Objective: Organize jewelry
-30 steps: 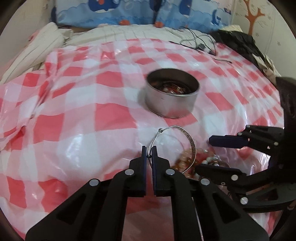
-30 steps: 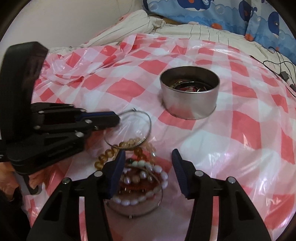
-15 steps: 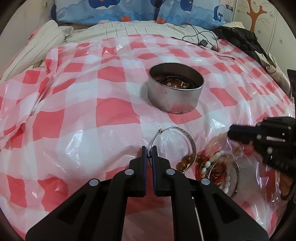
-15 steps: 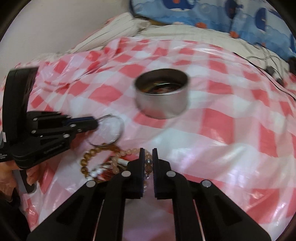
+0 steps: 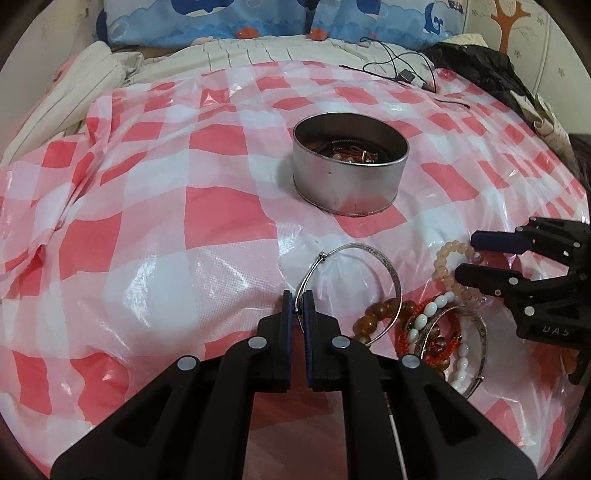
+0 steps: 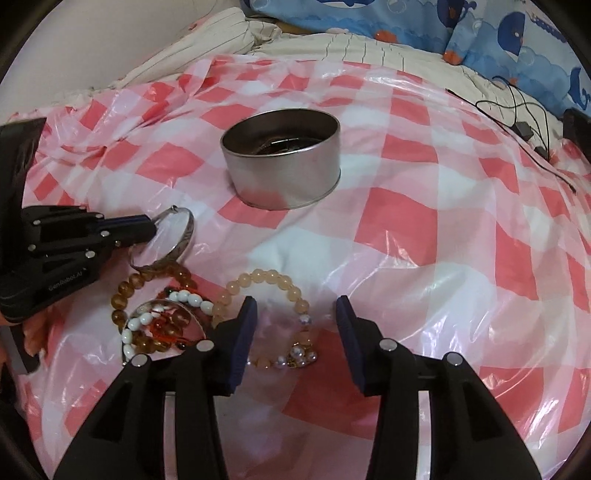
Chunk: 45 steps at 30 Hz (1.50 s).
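Note:
A round metal tin [image 5: 351,173] with jewelry inside stands on the red-checked plastic sheet; it also shows in the right wrist view [image 6: 282,168]. My left gripper [image 5: 299,304] is shut on the thin wire of a silver bangle [image 5: 384,264], which rests on the sheet; the bangle also shows in the right wrist view [image 6: 186,236]. My right gripper [image 6: 295,308] is open around a pale peach bead bracelet [image 6: 273,278] lying on the sheet. A pile of amber, white and red bead bracelets [image 6: 159,325] lies left of it.
The checked plastic sheet [image 5: 147,240] covers a bed. Striped bedding and blue whale pillows [image 5: 258,18] lie behind. A black cable [image 6: 524,122] and dark cloth [image 5: 476,62] lie at the far right.
My right gripper was shut half a second ago and is now open around the peach bracelet, which lies pulled clear of the pile. My left gripper still holds the bangle.

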{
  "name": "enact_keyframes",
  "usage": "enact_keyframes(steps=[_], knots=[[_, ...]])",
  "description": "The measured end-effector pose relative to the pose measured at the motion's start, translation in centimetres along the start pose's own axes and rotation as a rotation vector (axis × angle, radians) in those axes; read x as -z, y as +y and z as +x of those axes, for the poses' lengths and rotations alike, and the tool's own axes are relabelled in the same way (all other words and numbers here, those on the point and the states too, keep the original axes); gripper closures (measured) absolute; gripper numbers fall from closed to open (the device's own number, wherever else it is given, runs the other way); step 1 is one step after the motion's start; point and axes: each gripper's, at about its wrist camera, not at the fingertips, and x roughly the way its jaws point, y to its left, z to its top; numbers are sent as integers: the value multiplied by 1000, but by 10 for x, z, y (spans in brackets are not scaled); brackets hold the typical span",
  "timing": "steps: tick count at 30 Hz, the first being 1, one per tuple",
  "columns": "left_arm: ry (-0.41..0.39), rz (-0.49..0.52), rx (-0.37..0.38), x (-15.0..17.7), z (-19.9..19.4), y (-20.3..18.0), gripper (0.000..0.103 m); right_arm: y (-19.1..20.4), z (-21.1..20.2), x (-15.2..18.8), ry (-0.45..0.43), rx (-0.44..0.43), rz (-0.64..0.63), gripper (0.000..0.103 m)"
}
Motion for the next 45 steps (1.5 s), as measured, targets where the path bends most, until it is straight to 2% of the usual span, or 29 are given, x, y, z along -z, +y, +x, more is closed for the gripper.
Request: enact_keyframes(steps=[1,2,3,4,9,13,19,32,41,45], knots=[[2,9,-5,0,0,-2,98,4,2,1,8,2,-21,75],[2,12,-5,0,-1,-1,98,5,2,1,12,-2,-32,81],[1,13,-3,0,-2,-1,98,7,2,2,12,-1,-41,93],[0,15,0,0,-3,-1,98,6,1,1,4,6,-38,95],[-49,5,19,-3,-16,-1,98,-18,-19,-4,-93,-24,82,95],[-88,-7,29,-6,-26,1,98,-26,-25,-7,-122,-33,124,95],[-78,-4,28,-6,-25,0,98,-24,-25,-9,-122,-54,126,95],[-136,54,-42,-9,-35,-10,98,-25,-61,-18,-327,-194,163,95],[-213,43,-6,-20,-57,-15,98,-20,-69,-24,-396,-264,166,95],[-242,31,6,-35,-61,-15,98,-22,-73,-25,-424,-264,180,95]])
